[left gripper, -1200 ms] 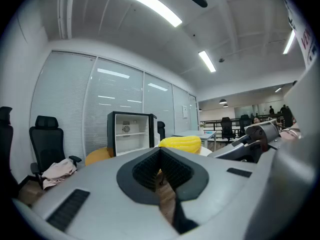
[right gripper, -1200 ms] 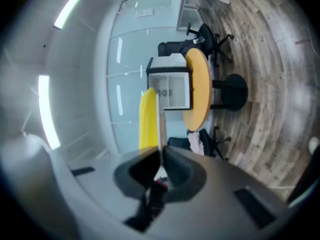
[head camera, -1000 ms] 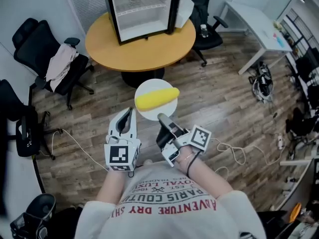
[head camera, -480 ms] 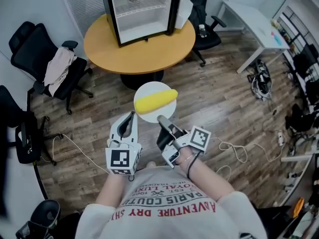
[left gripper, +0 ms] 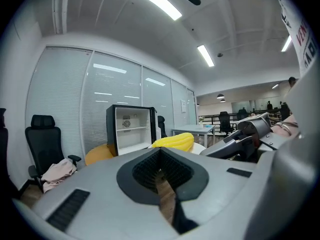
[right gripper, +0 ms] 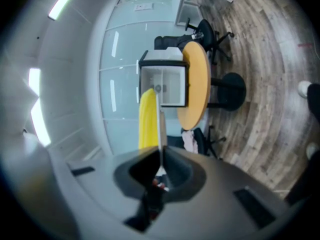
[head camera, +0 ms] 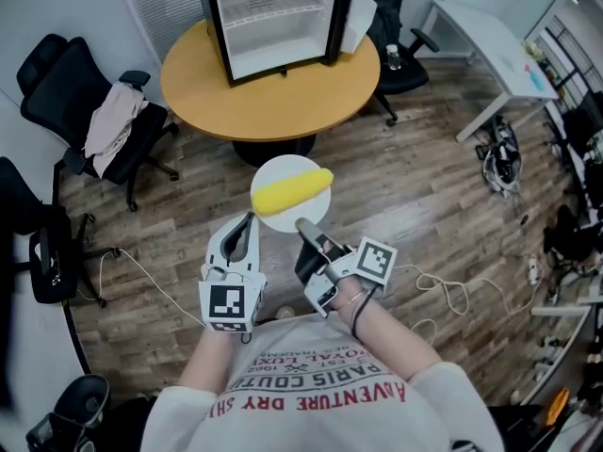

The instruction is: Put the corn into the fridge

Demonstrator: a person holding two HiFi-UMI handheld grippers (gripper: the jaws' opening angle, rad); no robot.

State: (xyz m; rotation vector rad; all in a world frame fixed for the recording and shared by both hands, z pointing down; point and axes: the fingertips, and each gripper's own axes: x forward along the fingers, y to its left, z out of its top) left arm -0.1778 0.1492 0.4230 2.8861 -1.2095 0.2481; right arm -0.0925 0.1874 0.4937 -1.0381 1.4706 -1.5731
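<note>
A yellow corn cob lies on a round white plate held in the air over the wood floor. My right gripper is shut on the plate's near rim. In the right gripper view the plate shows edge-on with the corn to its left. My left gripper is just left of the plate, its jaws closed and nothing in them. In its own view the corn lies ahead. The small black fridge stands open on the round wooden table ahead, with its white shelves bare.
Black office chairs stand to the left, one draped with a pale cloth. Another chair stands behind the table. A white desk is at the far right. Cables trail over the floor on both sides.
The plate with the corn stays gripped and level. Both grippers have barely shifted, and the table and fridge sit a little differently in the head view.
</note>
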